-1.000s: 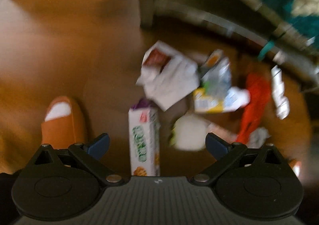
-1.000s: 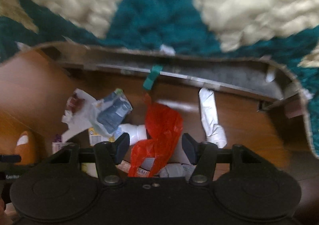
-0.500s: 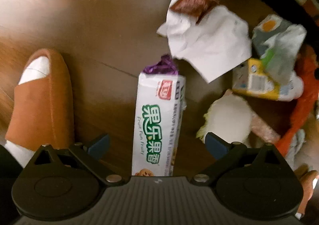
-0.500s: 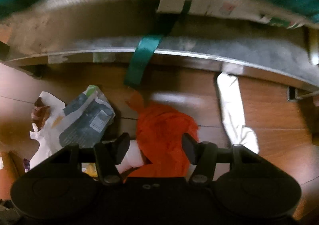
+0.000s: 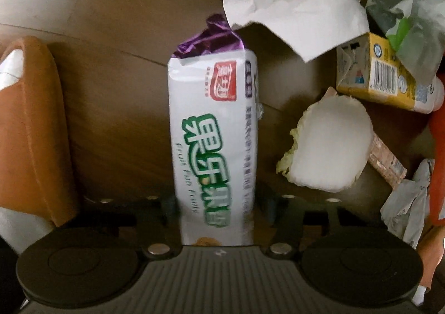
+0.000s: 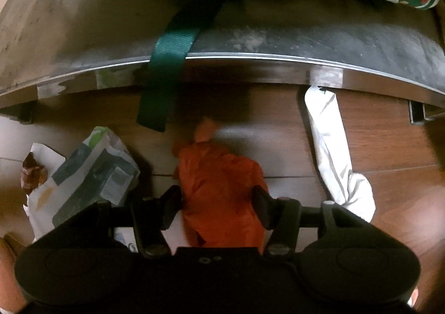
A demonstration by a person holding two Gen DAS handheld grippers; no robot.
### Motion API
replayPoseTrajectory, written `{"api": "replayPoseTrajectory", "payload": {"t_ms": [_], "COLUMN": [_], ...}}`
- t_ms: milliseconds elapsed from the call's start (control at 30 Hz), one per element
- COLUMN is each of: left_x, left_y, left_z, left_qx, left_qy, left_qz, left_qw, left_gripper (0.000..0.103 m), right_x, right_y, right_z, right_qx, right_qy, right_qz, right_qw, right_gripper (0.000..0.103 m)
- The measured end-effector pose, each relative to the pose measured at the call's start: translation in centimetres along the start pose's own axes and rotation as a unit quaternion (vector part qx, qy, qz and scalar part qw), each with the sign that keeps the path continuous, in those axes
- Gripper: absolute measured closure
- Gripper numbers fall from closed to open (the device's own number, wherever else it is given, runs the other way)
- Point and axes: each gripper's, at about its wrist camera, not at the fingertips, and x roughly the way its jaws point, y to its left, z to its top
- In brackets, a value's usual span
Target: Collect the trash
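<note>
A white biscuit packet with green lettering and a crumpled purple end is seen lying lengthwise on the wooden floor, and everything else is placed from it. The left gripper is closed in against the packet's near end, a finger pressed to each long side, though the fingertips are blurred. Just left of the packet an orange slipper is seen. Beyond its purple end a crumpled white paper is spread; to its right lie a white chunk with a ragged yellowish edge and, farther back, a yellow carton. Well to the right, an orange plastic bag is straddled by the right gripper, whose fingers are held apart on either side of the bag, not pinching it. Past the bag a green strap hangs from a metal frame edge.
</note>
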Motion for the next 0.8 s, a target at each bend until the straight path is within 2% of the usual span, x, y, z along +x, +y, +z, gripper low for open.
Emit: {"api": "replayPoseTrajectory", "payload": {"t_ms": [133, 433, 600, 800], "left_x": [-0.2, -2.6, -6.1, -13.0], "left_y": [0.0, 0.7, 1.0, 0.2], "left_z": [-0.2, -0.9, -1.9, -3.7], "left_qx": [-0.004, -0.033, -0.049, -0.015], "left_qy": [-0.004, -0.014, -0.022, -0.064], "left_qz": [-0.013, -0.026, -0.030, -0.042], "left_qw": [0.9999, 0.9990, 0.9981, 0.9970], "left_gripper": [0.060, 0.060, 0.060, 0.060], "right_x": [-0.6, -5.9, -11.4, -18.7], "right_y": [0.0, -1.2, -1.6, -2.0], "right_z": [-0.6, -2.2, -3.5, -5.5], "right_qx": [-0.015, -0.010, 0.000, 0.011], "right_qy": [-0.003, -0.022, -0.047, -0.088], "right_qz": [-0.004, 0.006, 0.013, 0.025], "right_qw": [1.000, 1.000, 0.999, 0.996], "right_gripper": [0.062, 0.065, 0.065, 0.065]}}
